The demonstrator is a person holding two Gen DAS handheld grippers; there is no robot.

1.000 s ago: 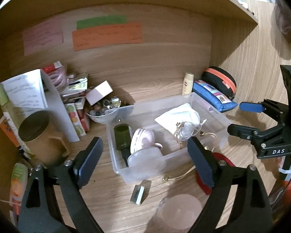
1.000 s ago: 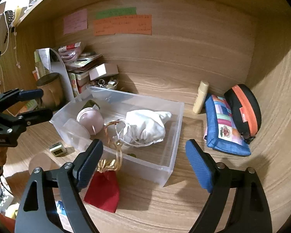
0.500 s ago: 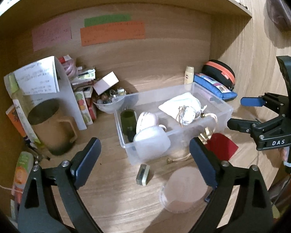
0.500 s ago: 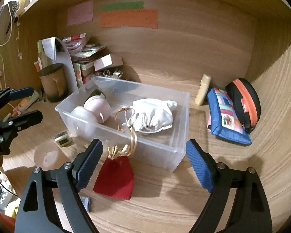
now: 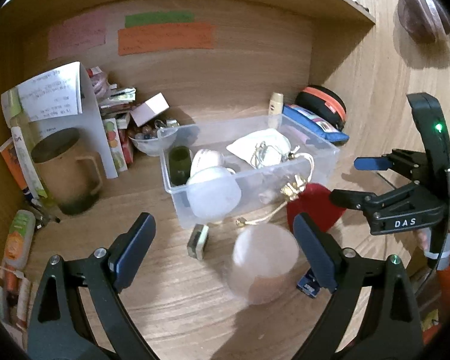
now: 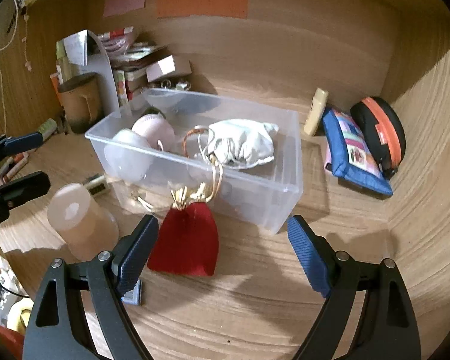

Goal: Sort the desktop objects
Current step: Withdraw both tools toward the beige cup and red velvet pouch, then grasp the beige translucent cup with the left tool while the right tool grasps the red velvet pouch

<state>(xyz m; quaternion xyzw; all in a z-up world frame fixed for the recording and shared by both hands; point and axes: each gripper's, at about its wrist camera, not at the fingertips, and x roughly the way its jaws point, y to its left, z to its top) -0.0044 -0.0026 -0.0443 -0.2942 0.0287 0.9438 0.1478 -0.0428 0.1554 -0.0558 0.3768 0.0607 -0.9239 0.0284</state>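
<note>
1. Left tongs (image 5: 222, 249) gape wide, empty, above a frosted pink cup (image 5: 264, 264) on the bench (image 5: 165, 300).
2. Right tongs (image 6: 222, 252) are equally wide, holding nothing, over a red pouch (image 6: 186, 240).
3. The pouch lies against the clear bin (image 6: 255, 192), which holds a white pouch (image 6: 243, 144).

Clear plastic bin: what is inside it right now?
The clear plastic bin holds a white drawstring pouch, a pink round case, a frosted round lid and a dark green jar. Anything beneath the pouch is hidden.
</note>
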